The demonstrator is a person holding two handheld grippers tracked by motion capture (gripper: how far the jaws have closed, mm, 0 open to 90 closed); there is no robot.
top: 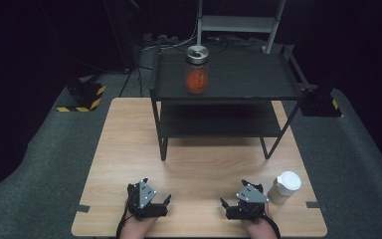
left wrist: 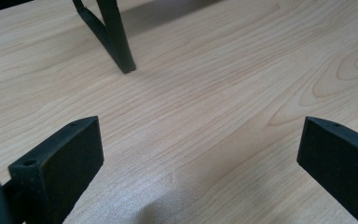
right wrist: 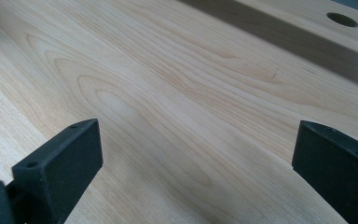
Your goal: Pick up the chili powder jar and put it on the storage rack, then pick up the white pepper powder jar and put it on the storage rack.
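Near the front edge of the light wooden table [top: 129, 144], my left gripper [top: 149, 193] rests low in a person's hand. Its jaws stand wide apart over bare wood [left wrist: 200, 144], so it is open. To its right my right gripper [top: 235, 193] rests the same way, open with only wood grain between its jaws [right wrist: 198, 144]. A glass jar [top: 197, 69] with a metal lid and red contents stands upright on the top level of a black two-level shelf [top: 248, 82] at the far side. A small pale container with a white lid [top: 284, 187] stands just right of my right gripper.
One black leg of the shelf [left wrist: 116, 42] meets the table ahead and left of my left gripper. A round hole in the tabletop [right wrist: 342, 19] lies far off at the upper right. Bare wood stretches between the grippers and the shelf. Dark tape marks [top: 82, 208] sit at the table's front corners.
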